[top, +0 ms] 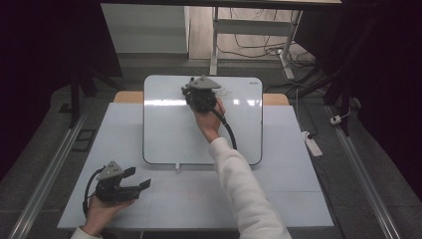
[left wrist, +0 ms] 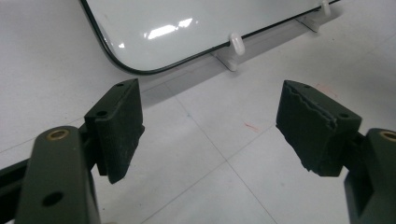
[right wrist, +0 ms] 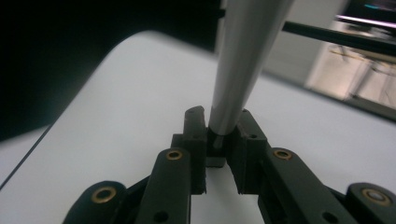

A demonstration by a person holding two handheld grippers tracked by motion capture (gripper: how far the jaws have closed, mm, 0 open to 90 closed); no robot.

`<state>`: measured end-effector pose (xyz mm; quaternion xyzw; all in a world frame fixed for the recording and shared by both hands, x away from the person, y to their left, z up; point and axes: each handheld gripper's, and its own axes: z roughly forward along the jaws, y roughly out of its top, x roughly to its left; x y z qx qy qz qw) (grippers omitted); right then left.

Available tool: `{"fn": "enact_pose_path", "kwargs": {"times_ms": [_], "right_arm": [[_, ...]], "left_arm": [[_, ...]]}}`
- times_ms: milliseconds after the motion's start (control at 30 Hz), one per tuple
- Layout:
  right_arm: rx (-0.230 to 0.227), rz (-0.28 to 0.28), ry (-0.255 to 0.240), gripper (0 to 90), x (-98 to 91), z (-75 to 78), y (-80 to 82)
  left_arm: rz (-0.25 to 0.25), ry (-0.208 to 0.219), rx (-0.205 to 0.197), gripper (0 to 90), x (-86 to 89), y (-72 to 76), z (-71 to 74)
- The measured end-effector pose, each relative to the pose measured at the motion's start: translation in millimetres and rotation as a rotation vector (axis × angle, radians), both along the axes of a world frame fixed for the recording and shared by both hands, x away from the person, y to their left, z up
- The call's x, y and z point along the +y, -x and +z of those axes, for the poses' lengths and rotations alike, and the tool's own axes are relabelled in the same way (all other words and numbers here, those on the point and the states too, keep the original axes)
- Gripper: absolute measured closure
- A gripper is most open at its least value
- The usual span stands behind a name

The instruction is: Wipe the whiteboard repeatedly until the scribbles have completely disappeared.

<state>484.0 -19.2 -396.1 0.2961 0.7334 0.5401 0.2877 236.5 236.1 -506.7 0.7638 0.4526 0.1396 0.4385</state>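
The right hand-held gripper is reaching over the far part of the whiteboard, its jaws clenching a slim grey marker that is pointing away over the board. On the near left, the left hand-held gripper is resting on the bench, jaws spread wide and holding nothing.
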Motion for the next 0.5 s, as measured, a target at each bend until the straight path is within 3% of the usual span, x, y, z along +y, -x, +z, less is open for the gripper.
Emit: {"fn": "enact_pose_path", "kwargs": {"times_ms": [33,67,167,200,267,300,333,433,467,500], "right_arm": [[0.019,-0.011,-0.033,77.4,-5.3,0.4,-2.0],[0.024,0.0,-0.022,77.4,-5.5,-1.3,-0.8],[-0.009,0.063,0.078,77.4,-3.8,-6.4,8.8],[-0.006,0.033,0.061,77.4,-10.5,-5.0,7.4],[0.023,-0.055,-0.041,77.4,-31.0,-1.3,0.9],[0.028,-0.065,-0.066,77.4,-35.9,-1.8,0.4],[0.019,-0.061,-0.048,77.5,-33.9,-3.5,3.4],[-0.002,0.042,0.047,77.4,-13.4,-13.0,15.7],[-0.017,0.037,0.067,77.4,-10.1,-13.6,16.7],[-0.005,0.03,0.042,77.4,-11.6,-12.4,13.7]], "left_arm": [[0.0,0.002,-0.001,23.5,0.1,0.7,0.5],[0.0,0.004,-0.003,23.5,0.4,0.7,0.8],[0.002,0.002,0.0,23.5,0.7,-0.8,0.4],[0.001,0.0,0.001,23.5,0.4,-0.6,0.2],[0.0,0.0,-0.002,23.4,-0.4,0.6,0.5],[0.0,0.001,-0.004,23.5,-0.8,0.7,1.0],[0.0,0.0,-0.005,23.4,-1.1,0.2,1.2],[-0.006,-0.004,0.003,23.5,-3.1,-1.7,0.5],[-0.007,-0.006,0.004,23.5,-3.8,-1.4,0.3],[-0.005,-0.007,0.002,23.4,-4.1,-0.7,0.4]]}}
